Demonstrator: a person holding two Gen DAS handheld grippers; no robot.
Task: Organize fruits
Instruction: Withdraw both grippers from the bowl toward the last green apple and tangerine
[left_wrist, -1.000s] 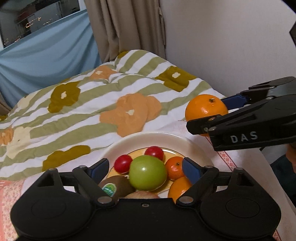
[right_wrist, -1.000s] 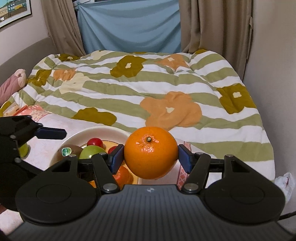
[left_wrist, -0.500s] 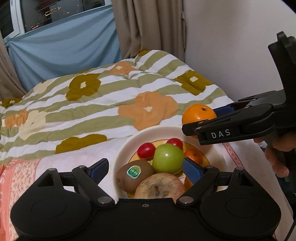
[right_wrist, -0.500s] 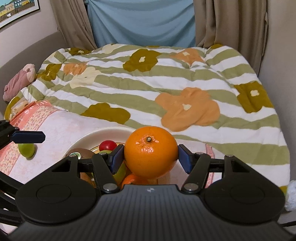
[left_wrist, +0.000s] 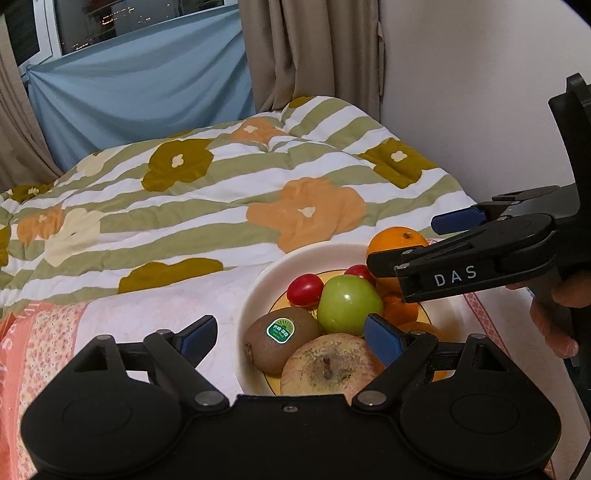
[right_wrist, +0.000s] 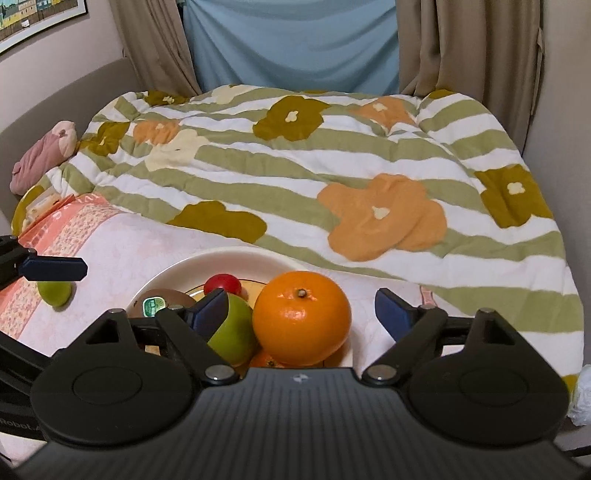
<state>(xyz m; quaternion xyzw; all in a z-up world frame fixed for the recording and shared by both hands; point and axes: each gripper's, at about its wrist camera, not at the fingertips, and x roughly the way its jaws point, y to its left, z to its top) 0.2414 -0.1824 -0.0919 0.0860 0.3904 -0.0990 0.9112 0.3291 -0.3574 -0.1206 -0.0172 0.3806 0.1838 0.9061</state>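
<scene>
A white plate (left_wrist: 266, 280) on the pink cloth holds a green apple (left_wrist: 347, 304), a stickered kiwi (left_wrist: 280, 341), a brownish apple (left_wrist: 325, 369), cherry tomatoes (left_wrist: 304, 290) and small oranges. A large orange (right_wrist: 301, 317) rests on the fruit at the plate's right side. My right gripper (right_wrist: 303, 312) straddles it with its jaws opening, and gaps show between both pads and the peel. My left gripper (left_wrist: 290, 338) hovers open over the plate's near edge, holding nothing. A small green fruit (right_wrist: 54, 293) lies on the cloth left of the plate, under the left gripper's finger (right_wrist: 55, 268).
A striped flowered quilt (right_wrist: 332, 177) covers the bed beyond the plate. A wall (left_wrist: 480, 110) and curtains close in on the right. A pink stuffed toy (right_wrist: 40, 158) lies at the far left. A person's hand (left_wrist: 554, 325) holds the right gripper's handle.
The right gripper's jaws have spread and let go of the large orange, which now sits on the plate's fruit. The left gripper's view has swung left, bringing more of the plate into sight.
</scene>
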